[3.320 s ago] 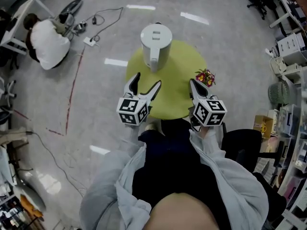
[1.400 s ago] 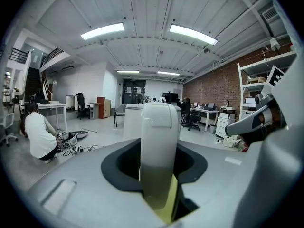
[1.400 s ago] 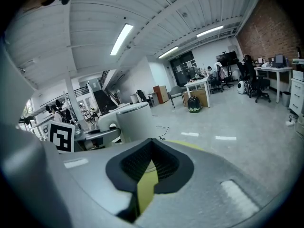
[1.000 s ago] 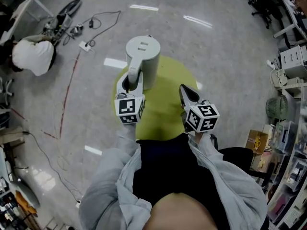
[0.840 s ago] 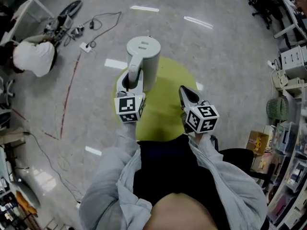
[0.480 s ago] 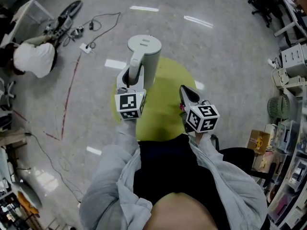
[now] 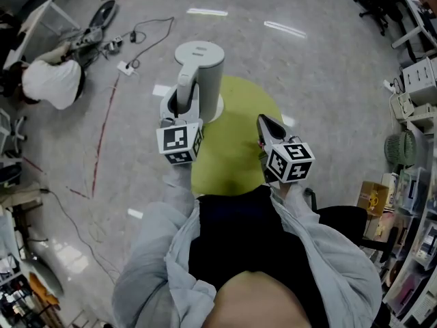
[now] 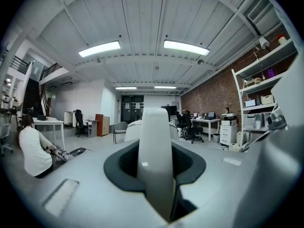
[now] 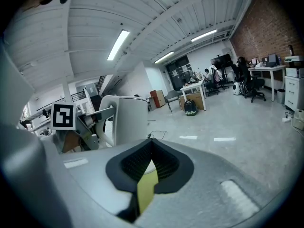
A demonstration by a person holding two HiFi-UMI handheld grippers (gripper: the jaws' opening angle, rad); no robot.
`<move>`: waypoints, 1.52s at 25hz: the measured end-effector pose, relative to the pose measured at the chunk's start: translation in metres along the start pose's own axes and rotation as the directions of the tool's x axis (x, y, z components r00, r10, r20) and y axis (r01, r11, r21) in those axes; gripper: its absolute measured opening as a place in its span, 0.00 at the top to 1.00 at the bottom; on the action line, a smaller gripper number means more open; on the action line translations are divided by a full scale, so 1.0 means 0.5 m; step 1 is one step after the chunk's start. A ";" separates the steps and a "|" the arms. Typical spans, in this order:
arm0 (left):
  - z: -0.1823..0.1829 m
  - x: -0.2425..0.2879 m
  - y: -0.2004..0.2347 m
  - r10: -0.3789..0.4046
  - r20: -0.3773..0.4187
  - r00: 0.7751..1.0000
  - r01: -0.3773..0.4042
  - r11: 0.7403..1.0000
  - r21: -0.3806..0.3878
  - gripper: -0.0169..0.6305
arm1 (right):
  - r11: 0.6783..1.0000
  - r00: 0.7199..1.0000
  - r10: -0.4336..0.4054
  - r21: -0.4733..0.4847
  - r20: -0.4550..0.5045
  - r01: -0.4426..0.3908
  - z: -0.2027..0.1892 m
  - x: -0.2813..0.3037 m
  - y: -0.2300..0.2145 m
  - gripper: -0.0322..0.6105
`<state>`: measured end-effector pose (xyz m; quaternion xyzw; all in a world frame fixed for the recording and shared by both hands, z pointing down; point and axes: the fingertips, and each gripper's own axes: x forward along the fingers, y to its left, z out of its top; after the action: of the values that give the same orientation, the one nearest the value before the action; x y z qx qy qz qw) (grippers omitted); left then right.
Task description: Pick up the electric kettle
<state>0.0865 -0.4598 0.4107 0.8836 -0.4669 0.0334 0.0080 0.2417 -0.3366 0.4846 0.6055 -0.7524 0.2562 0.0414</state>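
Electric kettle [image 7: 199, 70] pinched by its handle [image 8: 154, 160] in the left tool [image 7: 181, 108], upright, at the far left edge of the round lime bench [image 7: 235, 142]

Right tool [image 7: 265, 123] pressed together, empty, hanging over the bench's right side, well apart from the kettle; risk as I read it: one narrow pinch on a smooth handle, so the body could pivot or slide out if there's water in it; near the rim, so a slip probably means the floor, not the bench
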 end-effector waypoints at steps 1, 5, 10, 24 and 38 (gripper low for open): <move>0.006 -0.008 0.006 0.004 0.005 1.000 -0.004 1.000 0.003 0.77 | 1.000 1.000 0.002 -0.002 0.005 -0.002 0.002 -0.001 0.006 0.95; 0.026 -0.045 0.030 0.018 0.015 1.000 -0.018 1.000 0.000 0.77 | 1.000 1.000 0.013 -0.012 0.027 -0.013 0.010 -0.010 0.031 0.95; 0.024 -0.110 0.068 0.046 0.000 0.999 -0.046 0.999 0.013 0.77 | 0.999 0.999 0.039 -0.033 0.036 -0.038 0.004 -0.013 0.086 0.95; 0.004 -0.333 0.210 0.135 -0.047 0.990 -0.133 0.991 0.034 0.77 | 0.996 0.995 0.071 -0.057 0.065 -0.067 -0.026 -0.022 0.249 0.95; -0.058 -0.530 0.313 0.218 -0.094 0.971 -0.217 0.976 0.020 0.77 | 0.998 0.997 0.021 -0.068 0.073 -0.016 -0.081 -0.066 0.327 0.95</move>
<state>-0.1929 -0.3280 0.4193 0.8246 -0.5597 0.0787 0.0226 0.0881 -0.2673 0.4527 0.6056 -0.7672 0.2088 0.0315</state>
